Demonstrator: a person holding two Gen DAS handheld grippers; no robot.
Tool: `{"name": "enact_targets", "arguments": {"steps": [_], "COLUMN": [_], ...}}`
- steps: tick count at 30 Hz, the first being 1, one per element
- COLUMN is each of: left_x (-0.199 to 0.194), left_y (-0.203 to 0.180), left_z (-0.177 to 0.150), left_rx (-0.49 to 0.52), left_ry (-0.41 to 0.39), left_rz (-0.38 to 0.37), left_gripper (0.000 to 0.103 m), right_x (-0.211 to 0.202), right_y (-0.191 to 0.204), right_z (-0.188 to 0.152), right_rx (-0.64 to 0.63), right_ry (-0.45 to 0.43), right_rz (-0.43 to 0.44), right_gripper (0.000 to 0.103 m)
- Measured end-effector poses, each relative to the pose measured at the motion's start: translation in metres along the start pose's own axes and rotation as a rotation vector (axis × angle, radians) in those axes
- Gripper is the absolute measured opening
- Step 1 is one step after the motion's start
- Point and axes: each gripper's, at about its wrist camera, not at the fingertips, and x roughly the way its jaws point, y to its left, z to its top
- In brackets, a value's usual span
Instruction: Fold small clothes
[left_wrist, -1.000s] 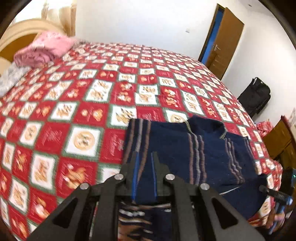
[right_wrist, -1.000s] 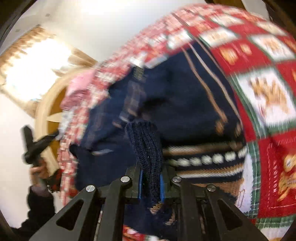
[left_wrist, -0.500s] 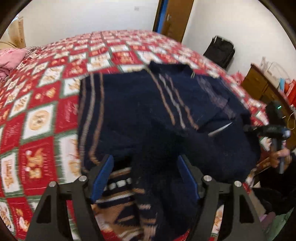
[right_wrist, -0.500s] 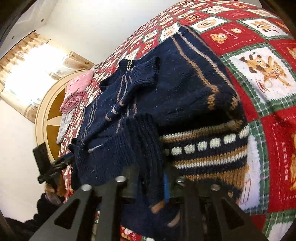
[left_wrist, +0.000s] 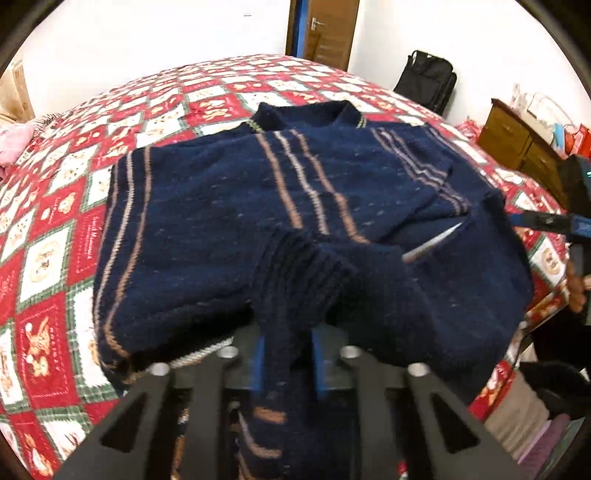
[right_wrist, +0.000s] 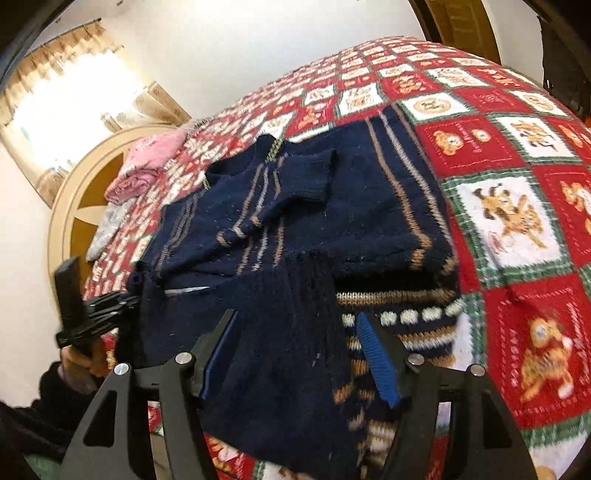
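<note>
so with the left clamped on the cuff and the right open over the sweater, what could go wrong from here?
1. The left gripper is shut on the ribbed cuff; any pull could drag the folded sleeve and undo the fold.
2. The right gripper, whose jaws have just been opening, has knit between its blue pads; it may snag when it lifts.
3. The navy sweater hem lies near the edge of the bed quilt; a tug might slide it off.

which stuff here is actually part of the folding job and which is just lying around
Part of the job:
- navy sweater, spread on the bed
- left gripper, shut on a ribbed cuff
- right gripper, open over a sleeve

Just lying about:
- pink clothes by the headboard
- black bag at the wall
- wooden dresser
- patterned bedspread
</note>
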Motion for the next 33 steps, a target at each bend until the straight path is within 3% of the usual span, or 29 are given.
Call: {"name": "enact_targets", "arguments": {"steps": [3, 4, 5, 6, 10, 18, 21, 26, 30, 33], "left_x": [-0.006, -0.010, -0.016, -0.020, -0.035, -0.094, -0.101, -0.103, -0.087, -0.058], "left_y": [0.003, 0.008, 0.016, 0.023, 0.042, 0.057, 0.058, 0.073, 0.098, 0.111], "left_z": [-0.005, -0.007, -0.010, -0.013, -0.027, -0.028, -0.009, 0.037, 0.078, 0.099], "left_rx": [-0.050, -0.090, -0.149, -0.196, -0.327, -0.438, -0.433, -0.404, -0.443, -0.467], "left_ry": [-0.027, -0.040, -0.059, -0.077, -0.123, -0.278, -0.298, -0.322, -0.328, -0.317], "left_rz": [-0.048, -0.091, -0.140, -0.171, -0.277, -0.444, -0.433, -0.350, -0.314, -0.252], "left_gripper": [0.016, 0.016, 0.015, 0.015, 0.015, 0.014, 0.014, 0.014, 0.014, 0.014], "right_x": [0.024, 0.025, 0.025, 0.025, 0.006, -0.063, -0.075, -0.073, -0.048, -0.007], "right_y": [0.004, 0.009, 0.015, 0.018, 0.010, 0.020, 0.039, 0.061, 0.054, 0.042], "right_z": [-0.001, -0.003, -0.004, -0.004, -0.005, 0.014, 0.040, 0.099, 0.143, 0.160], "right_rx": [-0.044, -0.079, -0.118, -0.137, -0.064, 0.030, -0.028, -0.133, -0.132, -0.135], "right_ry": [0.039, 0.025, 0.024, 0.033, 0.009, -0.193, -0.246, -0.292, -0.327, -0.329], "right_rz": [-0.053, -0.084, -0.132, -0.151, -0.103, 0.060, 0.055, 0.013, -0.060, -0.150], "right_gripper": [0.065, 0.052, 0.020, 0.011, 0.011, 0.011, 0.011, 0.011, 0.011, 0.011]}}
